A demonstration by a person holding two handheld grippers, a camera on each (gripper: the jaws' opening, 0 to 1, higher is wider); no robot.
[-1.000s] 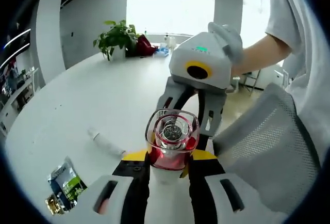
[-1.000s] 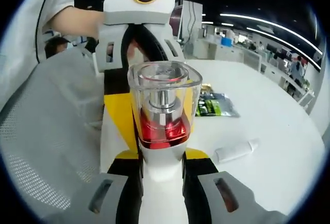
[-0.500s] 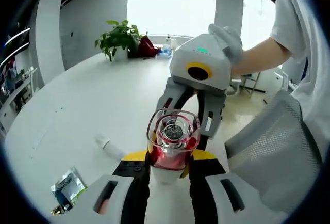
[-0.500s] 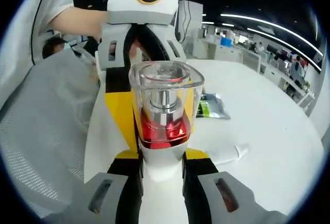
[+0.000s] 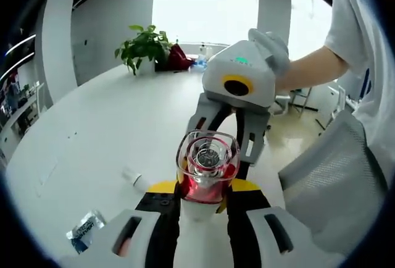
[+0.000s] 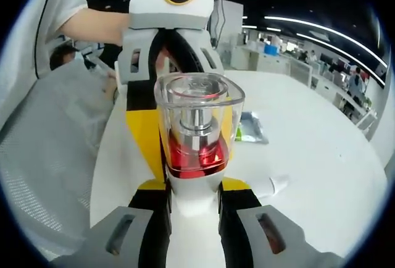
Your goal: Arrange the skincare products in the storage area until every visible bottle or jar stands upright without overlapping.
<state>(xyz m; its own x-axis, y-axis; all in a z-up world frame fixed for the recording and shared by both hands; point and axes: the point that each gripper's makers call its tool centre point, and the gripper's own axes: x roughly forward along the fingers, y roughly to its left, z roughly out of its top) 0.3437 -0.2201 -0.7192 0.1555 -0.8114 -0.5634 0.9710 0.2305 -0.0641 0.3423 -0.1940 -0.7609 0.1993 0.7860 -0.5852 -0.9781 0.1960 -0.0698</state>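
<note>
While its lower body hides between both jaws, the bottle [image 5: 207,169] sits gripped by left gripper [image 5: 203,203] and, seemingly, right gripper [image 6: 192,197].

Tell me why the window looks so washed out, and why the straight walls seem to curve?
In the left gripper view the window behind the potted plant is blown out to plain white, brighter than the table. Both views bend straight lines toward the edges; in the right gripper view the ceiling lights arc. The bottle close to the lens looks oversized.
</note>
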